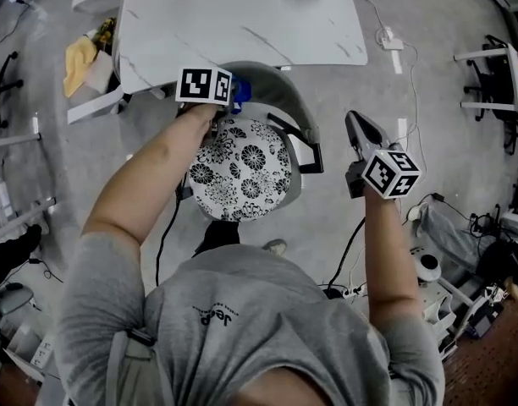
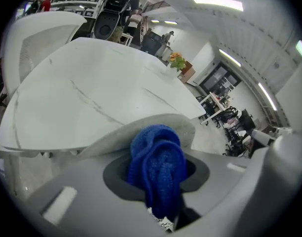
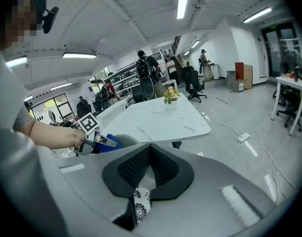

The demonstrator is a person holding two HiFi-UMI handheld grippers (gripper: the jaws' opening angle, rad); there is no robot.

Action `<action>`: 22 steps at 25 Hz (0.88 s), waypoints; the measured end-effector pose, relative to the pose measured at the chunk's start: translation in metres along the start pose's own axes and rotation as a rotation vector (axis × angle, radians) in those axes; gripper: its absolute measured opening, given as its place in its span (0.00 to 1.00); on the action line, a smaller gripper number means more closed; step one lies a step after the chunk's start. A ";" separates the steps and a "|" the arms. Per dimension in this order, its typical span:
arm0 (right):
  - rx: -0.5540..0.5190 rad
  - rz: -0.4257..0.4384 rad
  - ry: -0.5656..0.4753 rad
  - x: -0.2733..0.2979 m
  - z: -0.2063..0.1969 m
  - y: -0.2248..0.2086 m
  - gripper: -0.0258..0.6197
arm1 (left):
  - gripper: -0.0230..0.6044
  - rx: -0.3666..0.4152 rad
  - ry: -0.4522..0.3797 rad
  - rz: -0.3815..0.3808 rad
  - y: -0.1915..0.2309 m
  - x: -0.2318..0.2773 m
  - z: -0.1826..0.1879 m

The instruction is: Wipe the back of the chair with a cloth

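Note:
The chair has a black-and-white floral seat (image 1: 242,172) and a curved grey back (image 1: 286,98) that faces the white marble table (image 1: 242,15). My left gripper (image 1: 234,94) is shut on a bunched blue cloth (image 1: 241,91) and holds it at the top edge of the chair back (image 2: 161,124). In the left gripper view the cloth (image 2: 157,157) fills the space between the jaws of the left gripper (image 2: 160,174). My right gripper (image 1: 355,123) hovers to the right of the chair, apart from it, shut with nothing in it. In the right gripper view the right gripper (image 3: 150,153) has its pads together.
The table edge (image 2: 92,93) lies just beyond the chair back. A plant (image 3: 170,95) stands on the table. A yellow cloth (image 1: 79,57) lies at the left, a power strip (image 1: 389,39) and cables on the floor at the right. People stand far off.

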State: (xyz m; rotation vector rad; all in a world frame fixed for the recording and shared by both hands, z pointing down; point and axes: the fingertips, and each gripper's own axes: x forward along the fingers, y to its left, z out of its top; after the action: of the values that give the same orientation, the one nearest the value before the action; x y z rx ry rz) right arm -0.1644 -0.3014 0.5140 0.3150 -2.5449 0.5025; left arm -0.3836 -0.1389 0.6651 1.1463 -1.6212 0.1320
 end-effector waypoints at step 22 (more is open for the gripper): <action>-0.003 -0.019 -0.014 -0.031 0.008 -0.008 0.04 | 0.32 0.203 -0.013 -0.211 -0.121 0.046 -0.009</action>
State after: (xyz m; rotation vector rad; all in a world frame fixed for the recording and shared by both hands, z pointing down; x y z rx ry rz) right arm -0.1394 -0.3080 0.4934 0.3424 -2.5538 0.4906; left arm -0.2873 -0.2250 0.6514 1.4698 -1.5127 0.1546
